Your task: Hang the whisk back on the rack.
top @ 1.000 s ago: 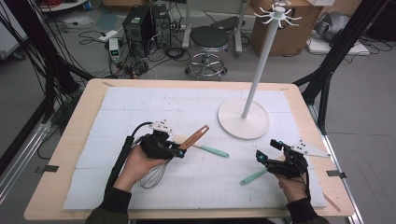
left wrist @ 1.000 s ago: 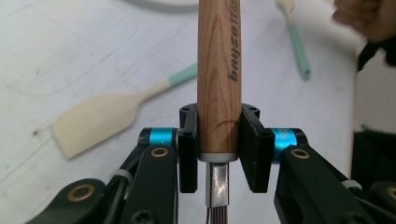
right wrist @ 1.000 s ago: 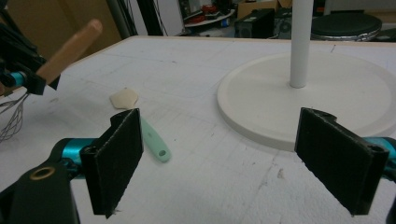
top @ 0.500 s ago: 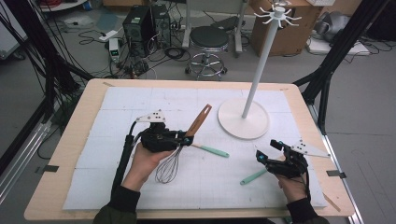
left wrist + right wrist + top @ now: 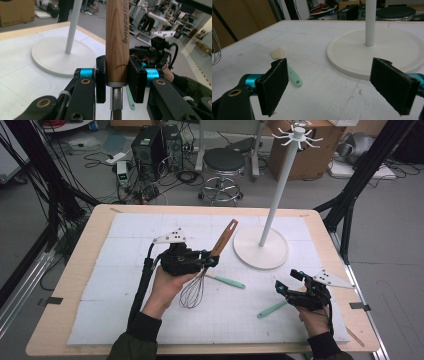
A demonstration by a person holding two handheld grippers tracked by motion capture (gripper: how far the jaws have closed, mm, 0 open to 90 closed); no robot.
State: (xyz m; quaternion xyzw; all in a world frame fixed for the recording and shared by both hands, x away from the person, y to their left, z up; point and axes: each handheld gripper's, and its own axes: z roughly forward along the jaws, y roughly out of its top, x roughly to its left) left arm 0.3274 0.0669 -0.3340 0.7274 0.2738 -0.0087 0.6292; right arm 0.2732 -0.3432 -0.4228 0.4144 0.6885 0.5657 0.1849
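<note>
A person sits at a counter (image 5: 90,270) covered with a white mat, a claw in each hand. The left claw (image 5: 207,261) pinches a whisk (image 5: 200,280) by its wooden handle, low down, just above the metal collar where the wires begin. The whisk is lifted clear of the counter, handle tilted up and away toward a white hanging stand (image 5: 270,210), wire balloon hanging down toward the person. In the left gripper view the two black pads press flat on either side of the handle (image 5: 117,37).

The whisk looks light; its handle is stiff and smooth, its wires springy, so the handle seems the right place to grip.

The right claw (image 5: 285,287) rests spread and empty near the counter's right edge, beside two mint-green utensils (image 5: 272,309).
</note>
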